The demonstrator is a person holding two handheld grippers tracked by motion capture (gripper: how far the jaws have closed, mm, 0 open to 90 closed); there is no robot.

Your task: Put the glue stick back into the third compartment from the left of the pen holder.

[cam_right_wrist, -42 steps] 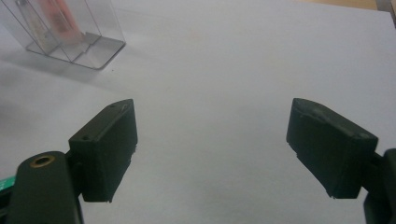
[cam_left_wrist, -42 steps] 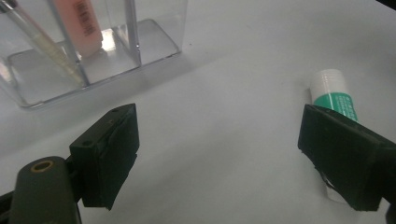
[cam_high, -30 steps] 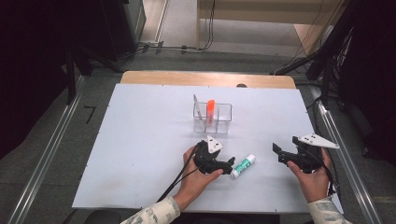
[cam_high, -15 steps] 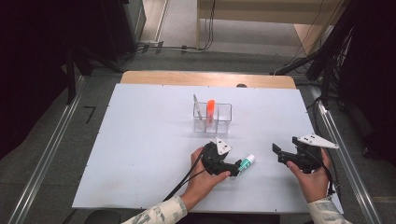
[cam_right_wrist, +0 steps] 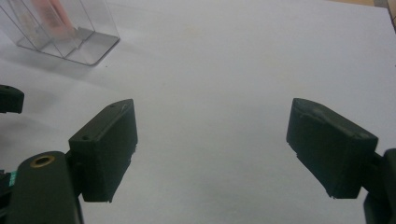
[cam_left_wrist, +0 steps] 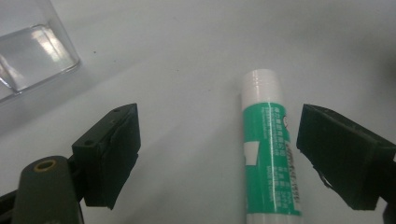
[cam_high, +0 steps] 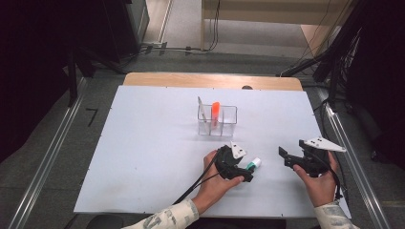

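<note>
A green and white glue stick (cam_left_wrist: pixel 268 154) lies flat on the white table, white cap pointing away. My left gripper (cam_left_wrist: pixel 219 140) is open and low over the table. The stick lies between its jaws, closer to the right one, and neither jaw touches it. In the high view the left gripper (cam_high: pixel 248 171) sits at the front centre, with the glue stick (cam_high: pixel 254 164) poking out on its right. My right gripper (cam_high: pixel 285 158) is held further right, open, with only bare table between the jaws of the right gripper (cam_right_wrist: pixel 212 135).
A clear divided holder (cam_high: pixel 217 120) stands at mid table with an orange marker (cam_high: pixel 216 112) and a thin pale pen (cam_high: pixel 202 109) in it. A corner of the holder (cam_left_wrist: pixel 28 51) is close at the left. The white table (cam_high: pixel 143 157) has bare room on its left.
My left gripper has moved right to the glue stick, so its open jaws now straddle it. The right gripper has stayed put.
</note>
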